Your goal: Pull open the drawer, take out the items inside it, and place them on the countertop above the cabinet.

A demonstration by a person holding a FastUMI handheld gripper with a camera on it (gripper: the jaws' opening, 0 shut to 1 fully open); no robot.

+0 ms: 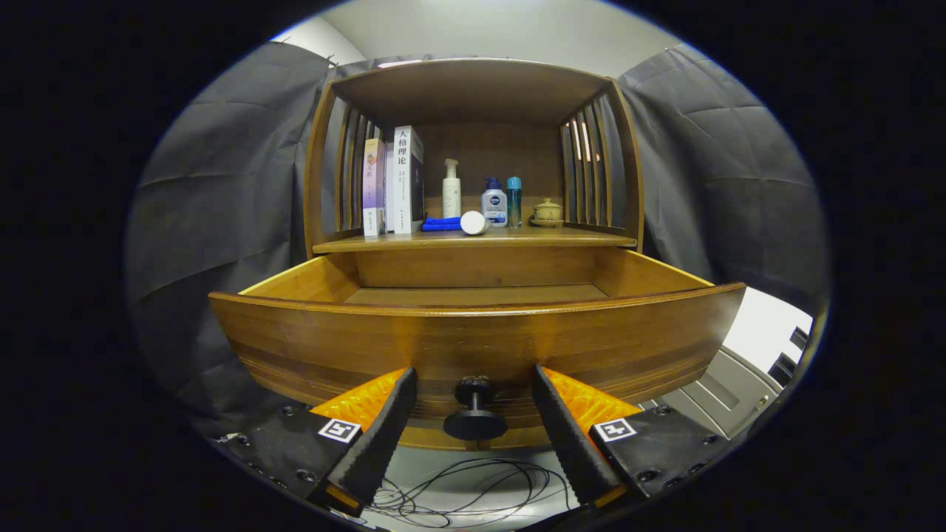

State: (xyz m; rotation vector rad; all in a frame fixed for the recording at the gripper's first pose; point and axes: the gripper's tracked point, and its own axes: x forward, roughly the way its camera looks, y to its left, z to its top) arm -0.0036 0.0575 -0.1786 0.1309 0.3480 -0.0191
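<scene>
The wooden drawer is pulled far out of the cabinet. Its front panel stands just ahead of my fingers, and what I see of its floor is bare. My gripper is open, one black-padded finger on each side of the dark round drawer knob, neither touching it. Behind the drawer lies the countertop, carrying two upright books, a blue cloth, a white jar on its side, a white pump bottle, a blue-capped pump bottle, a teal bottle and a small lidded teacup.
Slatted wooden side walls and a top board enclose the countertop shelf. Black cables coil on the floor beneath the drawer. A pale ribbed panel lies low to the right of the drawer front.
</scene>
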